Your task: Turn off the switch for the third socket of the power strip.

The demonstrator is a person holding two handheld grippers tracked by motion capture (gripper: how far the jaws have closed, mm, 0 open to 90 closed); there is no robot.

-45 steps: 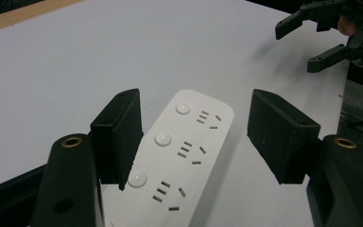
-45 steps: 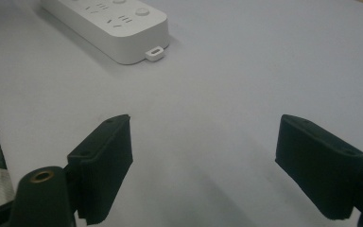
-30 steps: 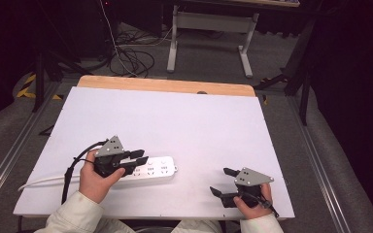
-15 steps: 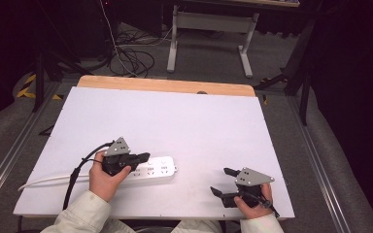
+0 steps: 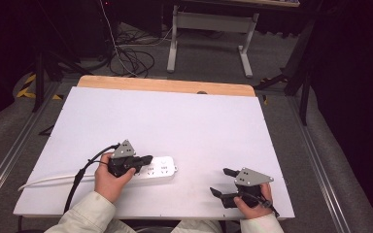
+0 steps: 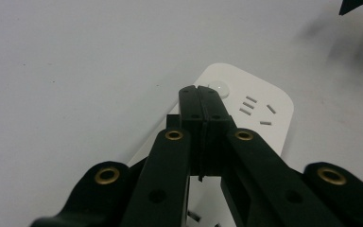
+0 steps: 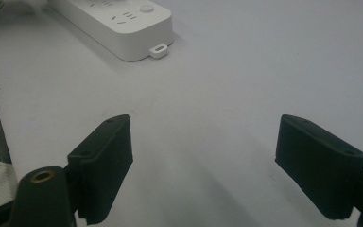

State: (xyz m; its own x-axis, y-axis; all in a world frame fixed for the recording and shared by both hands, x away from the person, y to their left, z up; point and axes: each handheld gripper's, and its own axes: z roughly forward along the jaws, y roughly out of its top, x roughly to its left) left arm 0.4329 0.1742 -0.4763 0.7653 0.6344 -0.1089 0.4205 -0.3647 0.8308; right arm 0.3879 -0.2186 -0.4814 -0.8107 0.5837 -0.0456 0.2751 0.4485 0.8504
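A white power strip (image 5: 161, 169) lies on the white table (image 5: 175, 116) near its front left, and its white cord (image 5: 48, 180) runs off to the left. My left gripper (image 5: 147, 158) is shut with nothing between its jaws. Its tips hover over the strip's left half. In the left gripper view the closed tips (image 6: 199, 91) sit just short of the round button (image 6: 219, 88) on the power strip (image 6: 264, 106). My right gripper (image 5: 219, 181) rests open at the front right, well apart from the strip. Its wide-spread pads (image 7: 105, 161) frame bare table, with the power strip (image 7: 118, 23) farther off.
A wooden strip (image 5: 165, 86) edges the table's far side. Beyond it are a desk frame (image 5: 209, 29) and loose floor cables (image 5: 126, 53). Metal rails (image 5: 320, 160) flank the table. The left gripper's black cable (image 5: 77, 174) trails toward the front edge.
The left hand has slid its shut gripper a little to the right along the power strip. The right gripper has stayed where it was.
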